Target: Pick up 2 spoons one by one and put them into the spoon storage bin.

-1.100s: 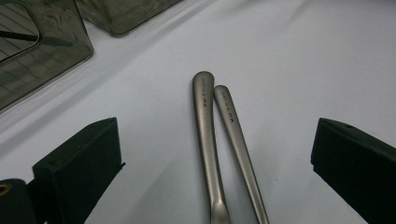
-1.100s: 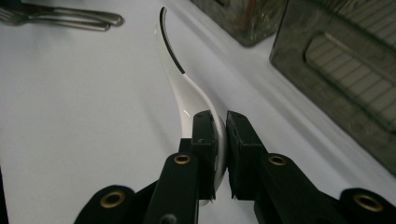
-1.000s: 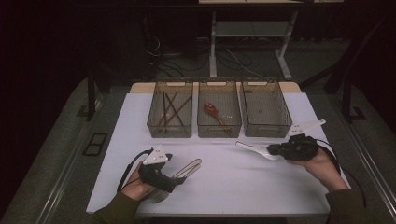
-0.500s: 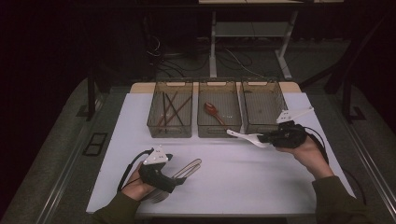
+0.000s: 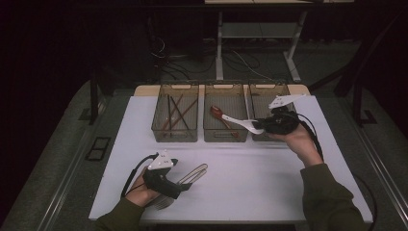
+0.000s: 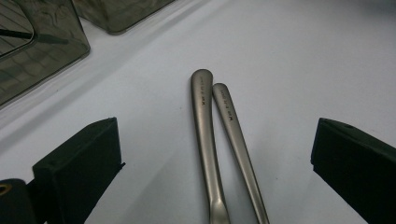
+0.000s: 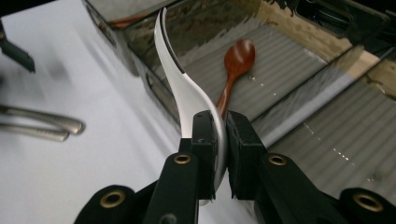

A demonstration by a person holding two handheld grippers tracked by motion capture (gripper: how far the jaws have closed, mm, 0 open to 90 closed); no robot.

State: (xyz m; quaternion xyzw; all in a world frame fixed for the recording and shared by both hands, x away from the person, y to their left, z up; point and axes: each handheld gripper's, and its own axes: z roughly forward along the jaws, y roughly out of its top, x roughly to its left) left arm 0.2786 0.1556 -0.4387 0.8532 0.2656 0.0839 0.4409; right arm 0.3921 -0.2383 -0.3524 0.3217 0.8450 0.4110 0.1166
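Note:
My right gripper (image 5: 263, 126) is shut on the bowl end of a white spoon (image 5: 239, 123) and holds it in the air over the front of the middle bin (image 5: 225, 86). In the right gripper view the white spoon (image 7: 180, 84) stands up from the closed pads (image 7: 205, 135), with a red wooden spoon (image 7: 238, 58) in the bin behind it. My left gripper (image 5: 182, 187) rests near the table's front edge, open. Two metal utensil handles (image 6: 205, 121) lie side by side on the table between its jaws, untouched.
Three clear bins stand in a row at the back of the white table (image 5: 269, 178). The left bin (image 5: 174, 134) holds dark and brown chopsticks (image 5: 175, 111). The right bin (image 5: 267, 86) lies behind my right hand. The metal handles (image 7: 46, 123) show left of the white spoon.
My right gripper has lifted the white spoon off the table and carried it left and away, up to the bins. The left gripper has stayed put.

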